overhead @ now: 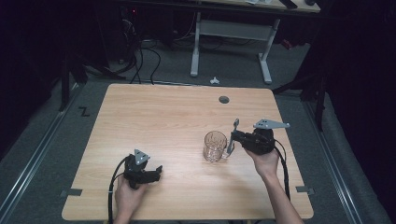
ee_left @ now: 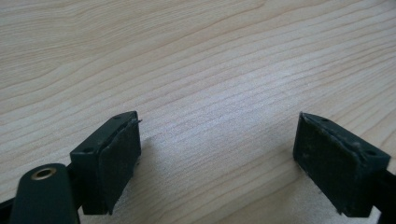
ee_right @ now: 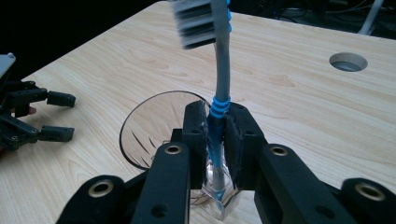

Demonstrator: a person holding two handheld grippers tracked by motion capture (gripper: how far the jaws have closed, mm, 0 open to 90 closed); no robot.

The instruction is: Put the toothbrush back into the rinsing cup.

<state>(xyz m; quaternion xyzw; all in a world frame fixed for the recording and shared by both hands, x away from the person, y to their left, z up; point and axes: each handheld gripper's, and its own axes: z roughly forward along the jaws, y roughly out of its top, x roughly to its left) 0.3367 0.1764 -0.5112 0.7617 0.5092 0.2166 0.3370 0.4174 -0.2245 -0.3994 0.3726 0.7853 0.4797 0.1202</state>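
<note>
A person seated at a light wooden table [overhead: 177,116] holds a two-jaw gripper in each hand, forearms entering from the near edge in the high view. At left, the left gripper [overhead: 156,171] rests low near the table's front edge, held in the left hand [overhead: 127,195], its black cable looping back toward the person; a grey three-cornered plate sits on top of it. The left gripper view looks along its two black jaws, which stand spread wide apart over bare wood grain with nothing between them.

Toward the middle of the table, right of centre, a clear glass mug [overhead: 215,146] with a cut pattern stands upright. Just beside it, on its handle side, the right gripper [overhead: 233,135] is held in the right hand [overhead: 264,162]. Its jaws are pressed together on a toothbrush [overhead: 235,127], pinching the blue-and-grey handle. In the right gripper view the toothbrush [ee_right: 219,70] rises upright from between the jaws, bristle head at the top and blurred, with the mug [ee_right: 154,126] directly below and behind the jaw tips, its rim open. The left gripper [ee_right: 58,116] appears at that view's left edge, jaws apart.

Farther back, a round cable hole [overhead: 224,99] is cut in the tabletop near its far edge. Beyond the table, a white-legged desk stands on grey carpet.
</note>
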